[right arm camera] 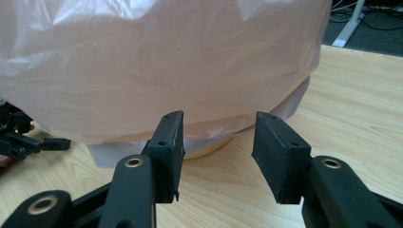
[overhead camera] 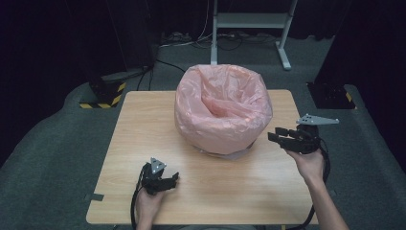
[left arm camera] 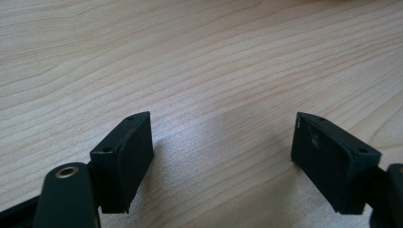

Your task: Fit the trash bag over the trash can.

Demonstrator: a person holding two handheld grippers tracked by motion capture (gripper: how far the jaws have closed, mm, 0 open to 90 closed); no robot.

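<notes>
dark room, grey floor, and a wooden table point(overhead camera: 143, 124) in front of us. on it sits the bin point(right arm camera: 209, 147) with a pink bag point(overhead camera: 222, 108) puffed over its rim, toward the far middle. our right gripper point(right arm camera: 216, 142) points at the bag's lower edge, jaws partly apart, empty, not touching. our left gripper point(left arm camera: 221, 147) hovers low over bare wood near us, jaws wide, empty.
</notes>
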